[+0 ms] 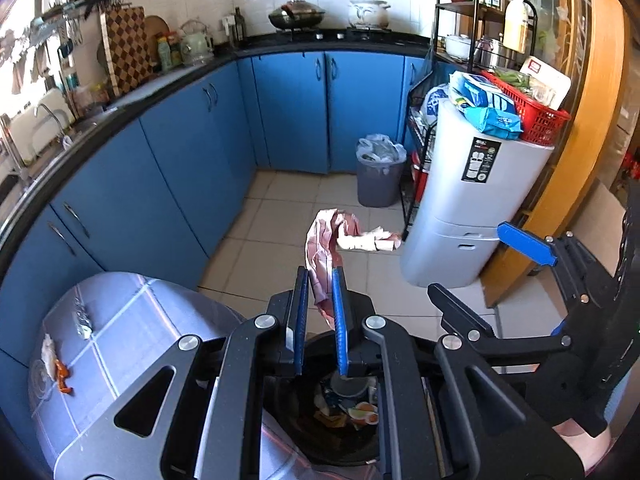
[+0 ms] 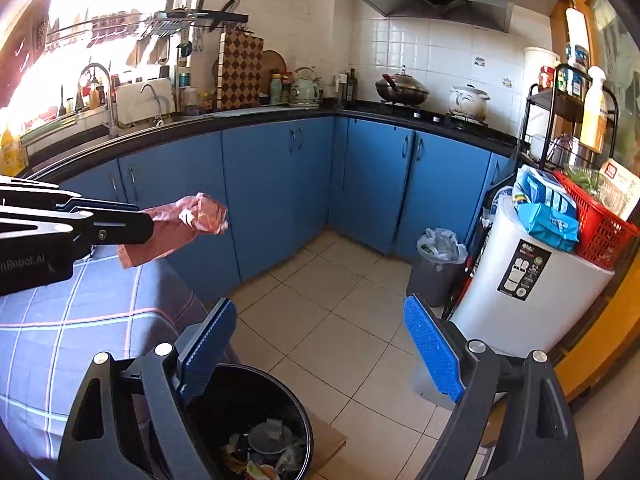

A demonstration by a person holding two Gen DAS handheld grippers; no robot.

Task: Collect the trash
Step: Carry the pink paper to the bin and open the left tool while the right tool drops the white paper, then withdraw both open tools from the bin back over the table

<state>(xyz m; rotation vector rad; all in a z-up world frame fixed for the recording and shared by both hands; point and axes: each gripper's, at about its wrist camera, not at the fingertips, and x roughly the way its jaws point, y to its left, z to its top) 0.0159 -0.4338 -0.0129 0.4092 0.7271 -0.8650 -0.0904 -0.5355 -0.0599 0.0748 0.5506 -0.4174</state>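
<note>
A crumpled pink plastic bag [image 1: 326, 240] sticks up from between the blue pads of my left gripper [image 1: 320, 280], which is shut on it. Directly below stands a black trash bin [image 1: 296, 420] with scraps and wrappers inside. In the right wrist view the left gripper [image 2: 148, 222] reaches in from the left, holding the pink bag [image 2: 192, 216] in the air above the table's corner. My right gripper [image 2: 320, 340] stands wide open over the black bin [image 2: 240, 396], nothing between its fingers. It also shows in the left wrist view as the right gripper [image 1: 492, 272].
A table with a blue checked cloth [image 2: 60, 320] stands left of the bin, with small scraps [image 1: 60, 376] on it. A grey lined bin [image 1: 378, 176], a white drum-shaped unit [image 1: 472, 208] topped by a red basket [image 1: 536, 116], and blue cabinets [image 2: 272, 184] ring the tiled floor.
</note>
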